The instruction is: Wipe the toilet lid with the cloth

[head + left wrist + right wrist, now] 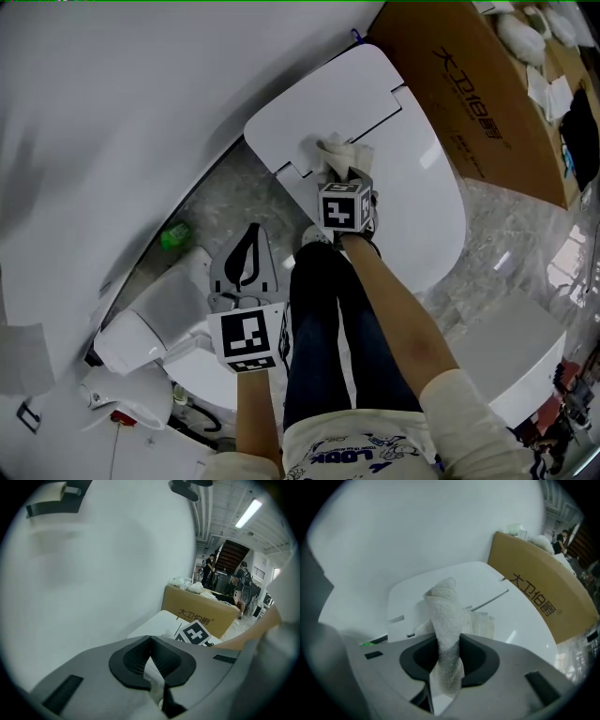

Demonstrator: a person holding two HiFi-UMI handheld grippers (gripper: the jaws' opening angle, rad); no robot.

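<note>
Closest to me, my legs in dark jeans run down the middle of the head view. My left gripper hangs just beside my left knee, over the grey marbled floor. Its jaws are drawn together, and only a thin pale slit shows between the black pads.

Further out, my right gripper reaches forward past my knee. Its jaws pinch the cloth, a white towelling rag. The rag stands up in a twisted fold between the pads, and its loose end spreads out beyond them. That bunch lies on the white toilet, right at the seam where the toilet lid meets the flat rear section. The lid is down, smooth and glossy, and stretches off to my right.

Beyond the toilet a brown cardboard box with dark print stands just behind the lid. A plain white wall runs along the left, and a small green object sits on the floor at its foot. Far off in the left gripper view, people stand near a dark staircase.
</note>
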